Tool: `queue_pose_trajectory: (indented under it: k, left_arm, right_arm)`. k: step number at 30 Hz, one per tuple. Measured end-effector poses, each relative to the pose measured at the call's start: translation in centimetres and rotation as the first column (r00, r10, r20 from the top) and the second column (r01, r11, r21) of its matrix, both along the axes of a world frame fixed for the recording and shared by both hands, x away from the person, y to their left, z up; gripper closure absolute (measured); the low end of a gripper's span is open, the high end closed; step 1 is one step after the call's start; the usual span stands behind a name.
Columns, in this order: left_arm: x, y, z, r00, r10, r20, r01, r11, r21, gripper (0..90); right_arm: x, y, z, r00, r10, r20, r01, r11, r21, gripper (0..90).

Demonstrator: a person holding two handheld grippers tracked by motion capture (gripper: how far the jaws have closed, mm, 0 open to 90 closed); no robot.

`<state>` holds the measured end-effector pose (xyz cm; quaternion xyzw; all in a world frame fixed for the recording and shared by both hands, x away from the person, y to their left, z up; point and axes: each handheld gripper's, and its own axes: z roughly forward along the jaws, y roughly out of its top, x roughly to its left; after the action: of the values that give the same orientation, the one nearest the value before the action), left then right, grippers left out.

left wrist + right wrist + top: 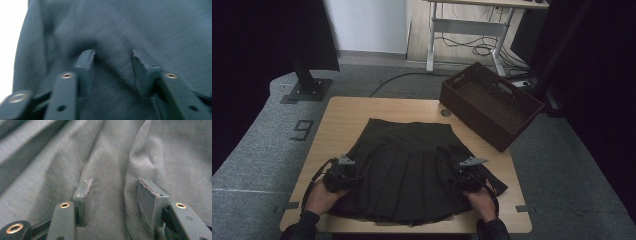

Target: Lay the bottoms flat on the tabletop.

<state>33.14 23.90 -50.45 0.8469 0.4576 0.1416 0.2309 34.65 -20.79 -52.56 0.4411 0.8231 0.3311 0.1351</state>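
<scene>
Skirt: a dark pleated skirt lies flat on the wooden table, taking up most of its middle and near part.
Skirt direction: the narrow waistband end points away from the person, toward the far edge; the wide hem lies at the near edge, just reaching it.
Skirt long axis: waist to hem runs near to far, and the pleats run the same way; the hem spreads wider than the waist.
Basket: a brown woven basket stands beyond the skirt's far right corner, set at a slant, partly over the table's right edge.
Left gripper: the left gripper rests at the skirt's left edge, about halfway down its side, held by a hand.
Left fingers: jaws stand partly apart with a raised fold of skirt cloth between them; the blurred left gripper view does not settle whether the pads press it.
Right gripper: the right gripper sits on the skirt's right side, level with the left one.
Right fingers: jaws partly open, flat cloth between them, a pleat ridge against the right pad; nothing pinched.
High view gives: the whole outline of the skirt, table and basket.
Gripper views give: the cloth weave and folds close up, and the gaps between the jaws.
</scene>
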Motion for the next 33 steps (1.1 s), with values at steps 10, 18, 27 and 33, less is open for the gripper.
queue_pose_trajectory:
  k: [10,18,27,33]
  left_arm:
    - [0.5,4.3,7.9,0.9890,0.051,0.139,-0.048,0.9985,-0.024,85.5]
    - [0.2,0.7,3.1,0.9920,-0.116,-0.048,0.114,0.9926,-0.041,61.7]
    - [0.0,1.9,5.8,0.9909,-0.040,0.128,0.054,0.9932,-0.103,49.2]
    - [-0.5,0.5,4.6,0.9895,-0.083,0.119,0.096,0.9892,-0.111,51.9]
  right_arm:
    - [0.1,-0.1,-1.0,1.0000,-0.004,-0.008,0.003,0.9998,-0.017,47.7]
    - [0.1,-0.2,-1.1,1.0000,0.002,-0.007,-0.002,0.9999,-0.010,47.0]
    - [-0.3,-0.3,0.3,0.9997,0.005,0.022,-0.006,0.9996,0.026,45.0]
    - [-0.7,0.8,1.6,0.9983,0.051,0.026,-0.053,0.9964,0.067,57.6]
